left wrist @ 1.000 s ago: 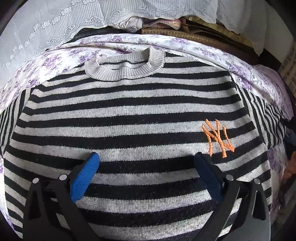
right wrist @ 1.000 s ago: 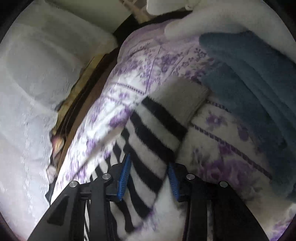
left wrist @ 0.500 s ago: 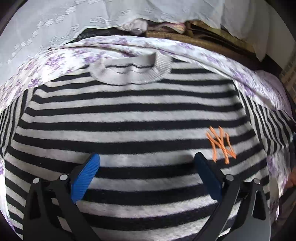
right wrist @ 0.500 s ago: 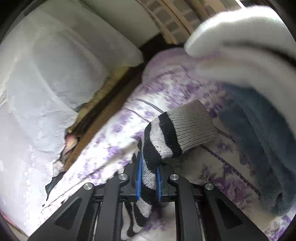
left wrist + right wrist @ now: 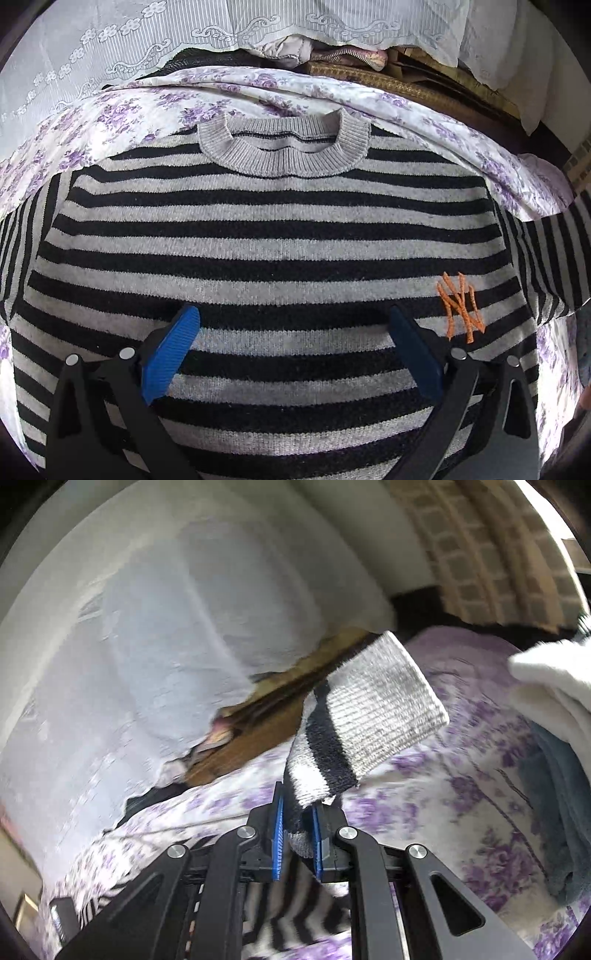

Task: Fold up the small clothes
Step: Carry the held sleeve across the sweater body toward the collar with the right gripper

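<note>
sweater [image 5: 273,236] flat, collar far; sleeve [image 5: 365,716] angled up-right.

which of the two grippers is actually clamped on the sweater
The right gripper: its blue pads pinch the striped sleeve near its grey cuff. The left gripper hangs open over the sweater's chest.

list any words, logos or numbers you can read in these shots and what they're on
"NY": interlocked orange stitched letters on the chest of the striped sweater, left wrist view.
Right wrist view: nothing readable; the sweater's sleeve cuff, the flowered bedsheet and the white lace cover bear no text.
</note>
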